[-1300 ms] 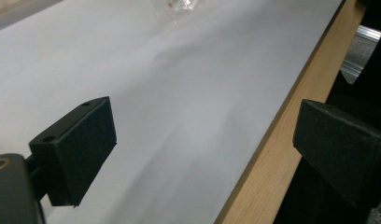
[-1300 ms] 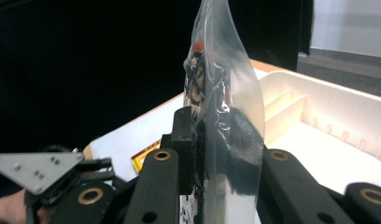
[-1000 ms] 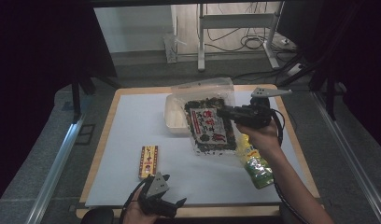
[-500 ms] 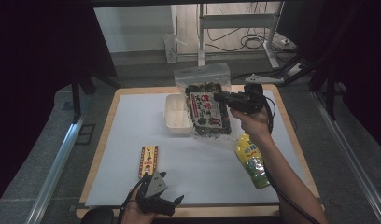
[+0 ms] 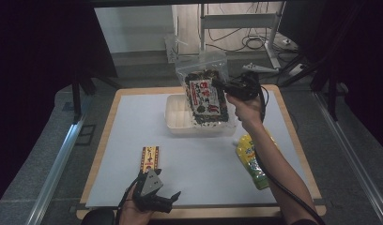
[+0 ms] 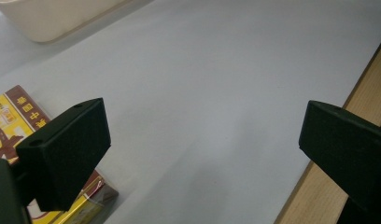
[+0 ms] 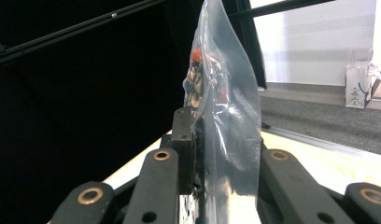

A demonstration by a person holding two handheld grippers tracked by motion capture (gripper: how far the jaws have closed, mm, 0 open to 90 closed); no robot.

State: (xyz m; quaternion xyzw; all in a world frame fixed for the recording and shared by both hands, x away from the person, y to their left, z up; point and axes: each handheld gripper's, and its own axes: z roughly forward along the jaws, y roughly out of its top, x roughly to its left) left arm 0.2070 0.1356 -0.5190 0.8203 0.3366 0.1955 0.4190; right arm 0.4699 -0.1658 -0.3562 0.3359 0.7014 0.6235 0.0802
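Observation:
A clear plastic bag of dark snacks with a red-and-white label (image 5: 206, 96) hangs upright in the air over the cream tray (image 5: 176, 119). My right gripper (image 5: 223, 87) is shut on the bag's right edge; in the right gripper view the bag (image 7: 221, 93) stands edge-on between the jaws. A yellow-and-brown snack box (image 5: 150, 158) lies on the white mat, its corner (image 6: 11, 121) beside my left gripper (image 6: 198, 149), whose jaws are wide open over bare mat. In the high view the left gripper (image 5: 162, 197) rests at the table's front edge.
A yellow-green packet (image 5: 251, 159) lies on the mat beside the right forearm. The white mat (image 5: 203, 164) covers a wooden table with its edge (image 6: 319, 186) near the left gripper. Dark frame posts and cables stand behind the table.
The right gripper has lifted the snack bag up and back from over the tray, turning it upright. The left gripper has stayed at the front edge.

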